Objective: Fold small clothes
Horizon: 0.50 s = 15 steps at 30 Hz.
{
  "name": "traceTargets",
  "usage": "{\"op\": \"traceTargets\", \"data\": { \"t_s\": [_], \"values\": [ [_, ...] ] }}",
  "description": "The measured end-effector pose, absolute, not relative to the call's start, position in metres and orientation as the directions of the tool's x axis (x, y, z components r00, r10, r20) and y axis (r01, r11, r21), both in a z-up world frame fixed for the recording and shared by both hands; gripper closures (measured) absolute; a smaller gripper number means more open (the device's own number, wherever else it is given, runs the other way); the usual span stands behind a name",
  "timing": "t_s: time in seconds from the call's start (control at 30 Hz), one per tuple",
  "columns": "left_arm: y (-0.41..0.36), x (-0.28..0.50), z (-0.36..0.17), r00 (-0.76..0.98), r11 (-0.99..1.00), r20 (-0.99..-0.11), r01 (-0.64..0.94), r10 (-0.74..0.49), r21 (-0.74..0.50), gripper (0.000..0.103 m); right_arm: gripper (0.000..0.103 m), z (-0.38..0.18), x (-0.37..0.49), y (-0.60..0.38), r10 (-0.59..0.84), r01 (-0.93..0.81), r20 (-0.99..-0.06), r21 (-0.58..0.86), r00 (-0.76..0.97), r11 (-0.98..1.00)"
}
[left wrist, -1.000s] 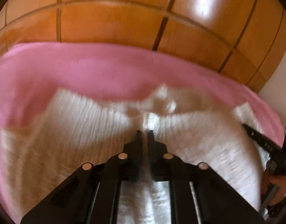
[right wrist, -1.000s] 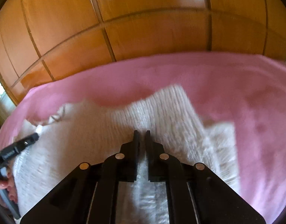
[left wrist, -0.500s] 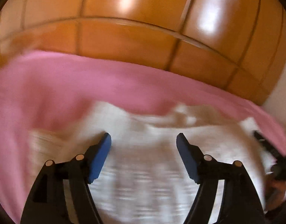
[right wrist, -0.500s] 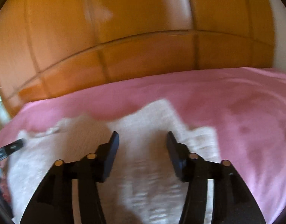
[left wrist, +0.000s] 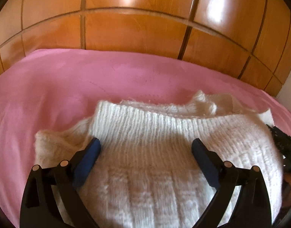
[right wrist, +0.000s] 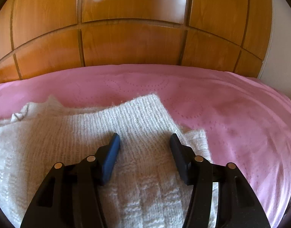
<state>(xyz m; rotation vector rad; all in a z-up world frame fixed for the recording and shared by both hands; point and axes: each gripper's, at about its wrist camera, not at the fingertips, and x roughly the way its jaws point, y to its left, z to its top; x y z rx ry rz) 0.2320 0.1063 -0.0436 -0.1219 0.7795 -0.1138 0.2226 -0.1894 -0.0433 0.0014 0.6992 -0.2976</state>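
both tools (left wrist: pixel 145 148) (right wrist: pixel 144 142) hide the sweater's (left wrist: pixel 155 133) near part.

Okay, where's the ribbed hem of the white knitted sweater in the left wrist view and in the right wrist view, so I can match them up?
Left wrist view: the ribbed hem runs across the centre, just beyond the open left gripper.
Right wrist view: the ribbed hem sits at centre, beyond the open right gripper.
Shared landmark: the pink bedspread under the white sweater.
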Motion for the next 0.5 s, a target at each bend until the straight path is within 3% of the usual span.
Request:
{"op": "traceTargets", "data": {
  "t_s": [0.23,0.37,0.5],
  "values": [
    [0.125,0.186,-0.038,0.758,0.997,-0.653,-0.04,-0.008,-0.059,0.002,0.042,-0.042,0.22,-0.19,-0.259,0.267,-0.629,-0.084,0.733,0.96],
    [0.157,0.175,-0.044,0.747,0.985,-0.663,-0.147,0.048,-0.094,0.002,0.036,-0.041,0.217,-0.188,-0.257,0.264,-0.624,-0.082,0.738,0.961],
    [0.184,0.171,-0.066,0.724,0.957,-0.69,-0.177,-0.031,-0.229,0.002,0.026,-0.04,0.215,-0.186,-0.263,0.268,-0.617,-0.088,0.741,0.96]
  ]
}}
